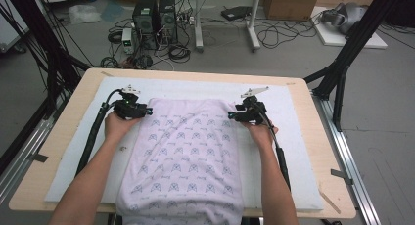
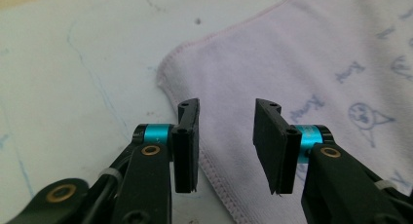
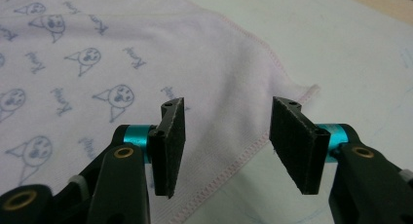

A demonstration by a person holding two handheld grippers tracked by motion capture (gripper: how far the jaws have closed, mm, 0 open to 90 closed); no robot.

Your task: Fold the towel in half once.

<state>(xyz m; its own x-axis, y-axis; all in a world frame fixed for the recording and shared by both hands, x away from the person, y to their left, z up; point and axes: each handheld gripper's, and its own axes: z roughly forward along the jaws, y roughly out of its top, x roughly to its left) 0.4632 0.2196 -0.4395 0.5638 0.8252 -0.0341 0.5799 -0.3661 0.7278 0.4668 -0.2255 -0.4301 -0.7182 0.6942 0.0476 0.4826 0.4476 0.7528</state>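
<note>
1. Towel (image 1: 183, 156), pale pink with a blue cartoon print, lies flat on the white mat (image 1: 288, 137) that covers the wooden table (image 1: 323, 151); its near end hangs over the table's front edge, so that part is cut off in the high view.
2. My left gripper (image 1: 142, 109) sits at the towel's far left corner and my right gripper (image 1: 234, 115) at its far right corner.
3. In the left gripper view, my left gripper (image 2: 226, 146) has its jaws parted, with the towel (image 2: 302, 87) edge under the gap and no pad pressing on cloth.
4. In the right gripper view, my right gripper (image 3: 226, 146) is likewise parted over the stitched hem of the towel (image 3: 122, 63), gripping nothing.
5. Whether the jaw tips touch the cloth I cannot tell.
6. Small blue words sit beside each printed face; they look like a short name, but they are too blurred to read.
7. My hands hide the rear of both gripper bodies in the high view.
</note>
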